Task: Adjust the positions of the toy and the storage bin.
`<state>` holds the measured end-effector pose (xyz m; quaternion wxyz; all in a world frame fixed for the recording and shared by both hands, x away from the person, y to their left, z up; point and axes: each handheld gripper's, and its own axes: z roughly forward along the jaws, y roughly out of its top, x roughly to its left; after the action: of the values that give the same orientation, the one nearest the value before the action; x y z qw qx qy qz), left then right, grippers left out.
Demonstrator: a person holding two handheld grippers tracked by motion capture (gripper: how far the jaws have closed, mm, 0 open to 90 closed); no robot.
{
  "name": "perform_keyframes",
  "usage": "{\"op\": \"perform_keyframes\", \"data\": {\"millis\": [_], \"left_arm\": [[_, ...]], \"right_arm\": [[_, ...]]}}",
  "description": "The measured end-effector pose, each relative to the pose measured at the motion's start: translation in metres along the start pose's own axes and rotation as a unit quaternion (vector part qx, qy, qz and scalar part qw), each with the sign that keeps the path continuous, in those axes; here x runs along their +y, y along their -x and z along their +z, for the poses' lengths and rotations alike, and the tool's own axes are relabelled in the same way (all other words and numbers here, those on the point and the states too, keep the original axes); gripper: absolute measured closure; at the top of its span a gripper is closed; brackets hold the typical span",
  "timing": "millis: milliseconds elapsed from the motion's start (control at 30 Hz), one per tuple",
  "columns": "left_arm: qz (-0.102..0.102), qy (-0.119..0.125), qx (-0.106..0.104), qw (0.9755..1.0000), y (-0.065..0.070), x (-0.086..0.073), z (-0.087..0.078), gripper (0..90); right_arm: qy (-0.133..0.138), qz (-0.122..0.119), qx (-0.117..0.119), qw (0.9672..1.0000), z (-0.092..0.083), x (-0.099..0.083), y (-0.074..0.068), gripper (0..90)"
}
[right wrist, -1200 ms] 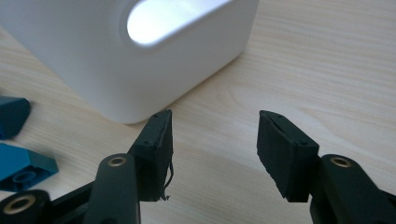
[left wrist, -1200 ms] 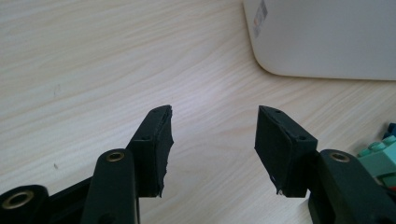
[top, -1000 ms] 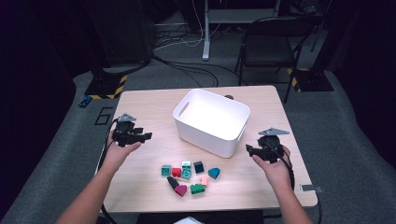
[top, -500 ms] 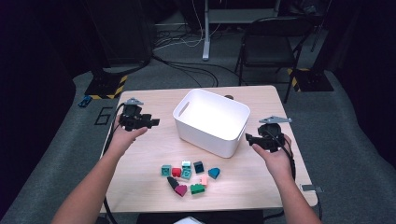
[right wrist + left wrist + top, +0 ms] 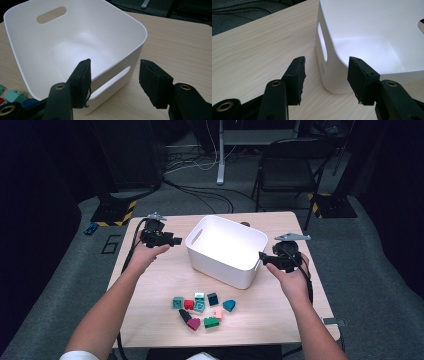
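At the left of the high view, the left gripper is hovering just beside the near-left end of the white bin, its jaws standing partly apart with nothing between them; they have just been closing a little. In the left gripper view the pads are straddling the bin's rounded corner rather than the handle slot above it, so a squeeze here would likely be sliding off the curve or pushing the bin away.

The bin is sitting empty at the centre of the frame, on the wooden table, with a cluster of small coloured blocks lying below it, well apart from both grippers.

At the right, the right gripper is holding its jaws fairly wide and empty at the bin's other end. In the right gripper view one pad is lying over the rim and slot, the other outside. If only one side is gripping, the bin could be tilting or swinging toward the blocks, scattering them.
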<state>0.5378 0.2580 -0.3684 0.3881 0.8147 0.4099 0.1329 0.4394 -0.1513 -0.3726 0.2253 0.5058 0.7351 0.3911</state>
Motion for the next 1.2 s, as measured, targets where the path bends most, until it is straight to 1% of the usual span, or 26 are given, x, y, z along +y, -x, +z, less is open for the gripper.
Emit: {"op": "perform_keyframes", "data": {"millis": [67,100,200,300,367,400,433,467,500,633,767,800,833,867,1000,1100,1133,1167,1200], "left_arm": [[0.005,-0.004,0.000,1.0000,0.002,0.005,0.004,47.9],[0.002,-0.001,0.000,1.0000,0.004,0.007,0.008,47.9],[0.010,-0.009,0.001,0.9999,0.008,0.011,0.016,48.0],[0.016,-0.019,0.002,0.9997,0.012,0.012,0.025,48.1],[0.028,-0.030,0.008,0.9991,0.015,0.010,0.030,48.7],[0.030,-0.035,0.007,0.9989,0.015,0.009,0.031,48.7],[0.027,-0.033,0.003,0.9991,0.015,0.008,0.032,50.1],[0.017,-0.025,-0.009,0.9995,0.013,0.006,0.032,50.8],[0.011,-0.023,-0.013,0.9996,0.012,0.005,0.031,51.0],[0.009,-0.017,-0.021,0.9996,0.011,0.003,0.029,51.6],[0.012,-0.015,-0.027,0.9994,0.011,0.000,0.024,52.2],[0.011,-0.017,-0.031,0.9993,0.011,-0.001,0.023,52.2],[0.011,-0.017,-0.034,0.9992,0.011,-0.002,0.022,52.2],[0.017,-0.022,-0.036,0.9990,0.011,-0.003,0.020,52.2],[0.023,-0.020,-0.037,0.9989,0.013,-0.008,0.015,51.9],[0.012,-0.016,-0.051,0.9985,0.012,-0.016,0.009,51.4],[0.008,-0.014,-0.056,0.9983,0.012,-0.018,0.008,51.4],[0.009,-0.013,-0.058,0.9982,0.011,-0.021,0.005,51.7],[0.008,-0.010,-0.059,0.9982,0.011,-0.023,0.003,51.7]], "right_arm": [[-0.004,-0.002,0.003,1.0000,0.003,0.000,-0.001,42.5],[-0.006,0.001,0.004,1.0000,0.005,0.000,-0.002,42.4],[-0.010,0.001,0.008,0.9999,0.010,-0.001,-0.004,42.0],[-0.013,-0.001,0.011,0.9999,0.015,-0.002,-0.005,41.7],[-0.018,0.001,0.013,0.9998,0.019,-0.003,-0.007,41.5],[-0.018,0.001,0.013,0.9998,0.019,-0.003,-0.007,41.5],[-0.020,-0.001,0.015,0.9997,0.020,-0.005,-0.007,41.4],[-0.022,-0.001,0.016,0.9996,0.021,-0.005,-0.008,41.4],[-0.022,-0.001,0.018,0.9996,0.022,-0.006,-0.008,41.0],[-0.024,0.000,0.021,0.9995,0.023,-0.007,-0.008,41.0],[-0.027,0.002,0.025,0.9993,0.026,-0.007,-0.010,41.0],[-0.028,-0.004,0.027,0.9992,0.028,-0.008,-0.011,41.0],[-0.028,-0.004,0.027,0.9992,0.028,-0.008,-0.011,41.0],[-0.030,-0.003,0.029,0.9991,0.028,-0.008,-0.013,41.0],[-0.032,-0.007,0.034,0.9989,0.032,-0.010,-0.018,41.0],[-0.034,-0.013,0.037,0.9986,0.036,-0.011,-0.022,40.3],[-0.036,-0.010,0.040,0.9985,0.036,-0.011,-0.023,40.3],[-0.034,-0.016,0.044,0.9983,0.037,-0.011,-0.023,40.3],[-0.034,-0.016,0.044,0.9983,0.037,-0.011,-0.023,40.3]]}}
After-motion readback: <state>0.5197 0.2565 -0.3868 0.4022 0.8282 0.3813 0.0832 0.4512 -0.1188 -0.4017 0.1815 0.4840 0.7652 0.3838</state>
